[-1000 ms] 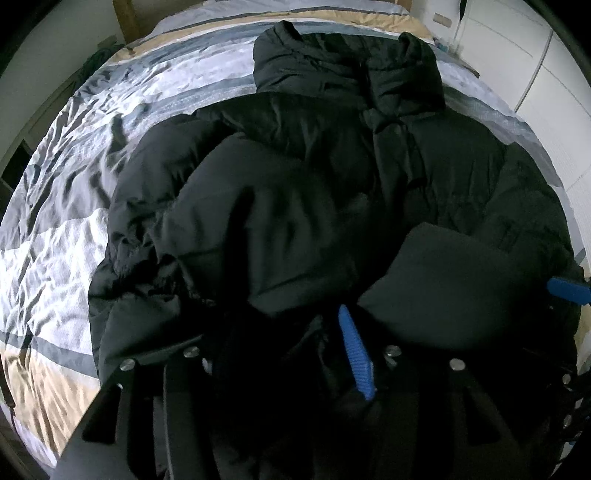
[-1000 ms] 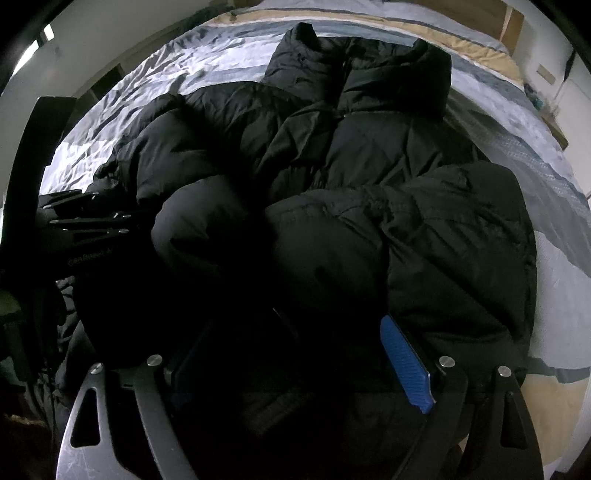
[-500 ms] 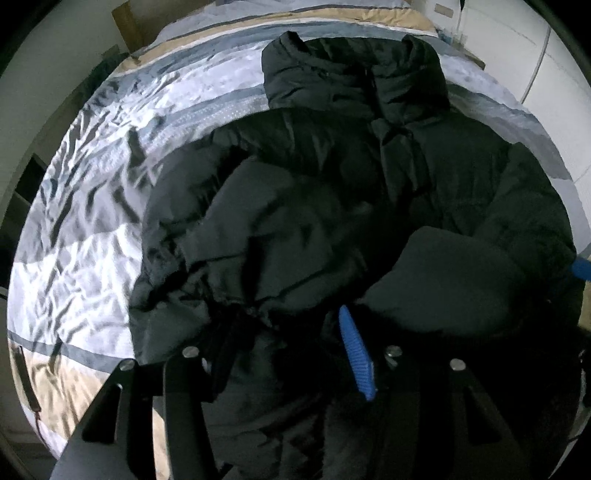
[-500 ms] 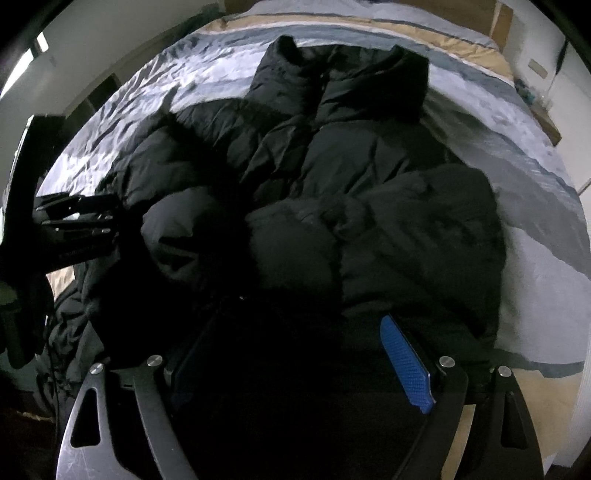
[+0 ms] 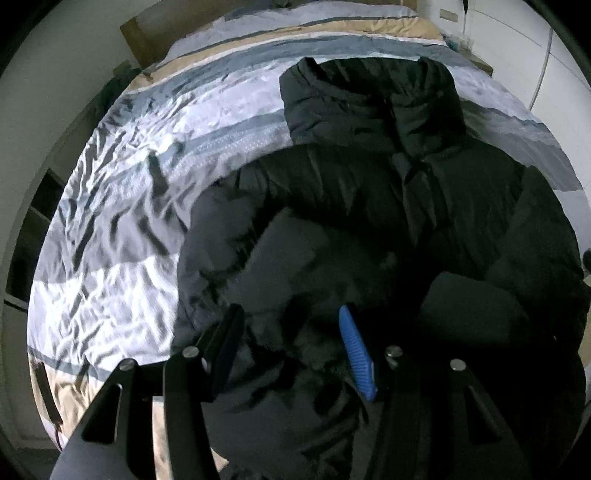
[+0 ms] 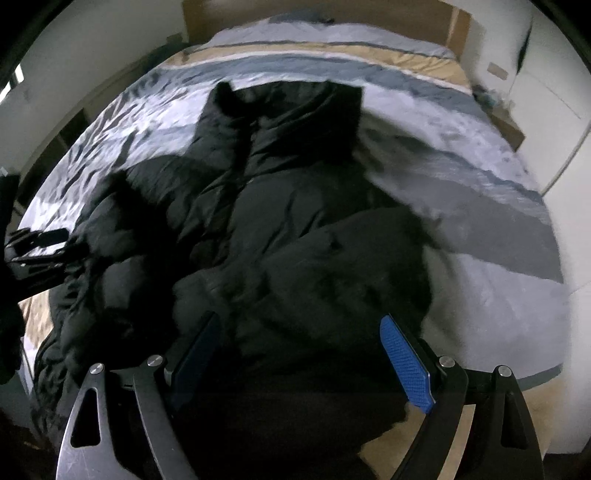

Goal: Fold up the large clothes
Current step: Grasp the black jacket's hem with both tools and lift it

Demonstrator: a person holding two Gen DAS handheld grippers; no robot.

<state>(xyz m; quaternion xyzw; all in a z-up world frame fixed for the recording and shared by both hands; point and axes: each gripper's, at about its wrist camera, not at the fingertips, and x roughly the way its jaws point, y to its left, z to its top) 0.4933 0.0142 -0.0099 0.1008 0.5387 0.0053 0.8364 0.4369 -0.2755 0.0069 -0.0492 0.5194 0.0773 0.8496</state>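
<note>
A large black puffer jacket (image 5: 406, 206) lies on the striped bed, hood toward the headboard, both sleeves folded in over its front. It also shows in the right wrist view (image 6: 295, 229). My left gripper (image 5: 291, 343) has its jaws apart around bunched lower hem fabric; its blue pad (image 5: 356, 354) shows. My right gripper (image 6: 306, 350) is open wide over the jacket's lower edge, blue pads (image 6: 406, 363) on both sides. The left gripper's body also shows in the right wrist view (image 6: 37, 251) at the left edge.
The bed has a crumpled bedspread (image 5: 122, 236) in white, grey and tan stripes, bare to the left of the jacket and to its right (image 6: 498, 229). A wooden headboard (image 6: 317, 14) stands at the far end. White wardrobe doors (image 5: 554, 74) are on the right.
Both grippers have pulled back and up from the jacket, showing more bed. Their jaws have opened wider, and the jacket's hem has been let go or slackened.
</note>
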